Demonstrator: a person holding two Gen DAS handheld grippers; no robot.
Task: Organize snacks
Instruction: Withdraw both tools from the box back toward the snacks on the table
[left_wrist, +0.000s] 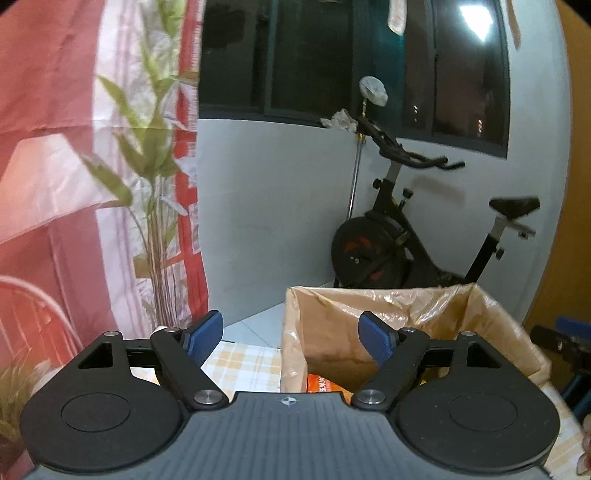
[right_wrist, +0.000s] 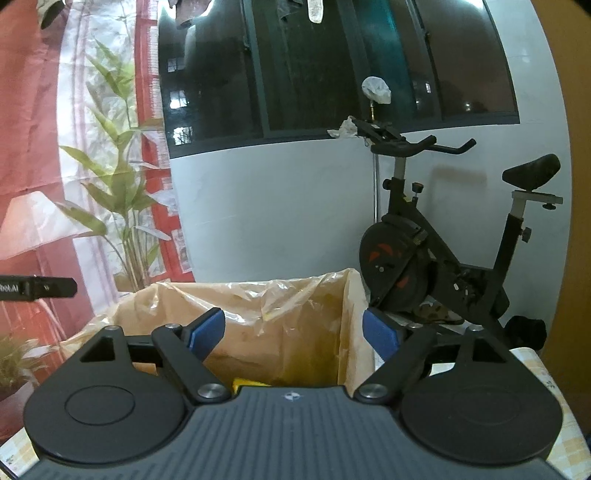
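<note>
Cardboard, lined with thin clear plastic, forms the box (left_wrist: 413, 332) that fills the lower middle and lower right of the left wrist view; the same box (right_wrist: 258, 317) is seen across the lower middle of the right wrist view. Both claws are spread wide with nothing between the blue pads: the left gripper (left_wrist: 291, 338) is held just before the box's near left corner, and the right gripper (right_wrist: 293, 334) is aimed over the rim at the box's interior. The task's things are found low inside the box: an orange snack packet (left_wrist: 325, 386) is glimpsed at the bottom centre of the left view, just above the gripper body, and a yellow packet (right_wrist: 251, 384) is seen at the bottom centre of the right view; most of each is hidden, so their number and lie cannot be told. The box is set on a checked tablecloth (left_wrist: 243, 365). Several risks are judged from here. The loose liner could be snagged by a pad as a claw is lowered, and the box could be dragged or tipped. With 2 grippers close at 1 opening, a knock between them is possible. A packet pinched only at its edge could slip back. An exercise bike (left_wrist: 413, 229) is seen well behind, clear of the work.
</note>
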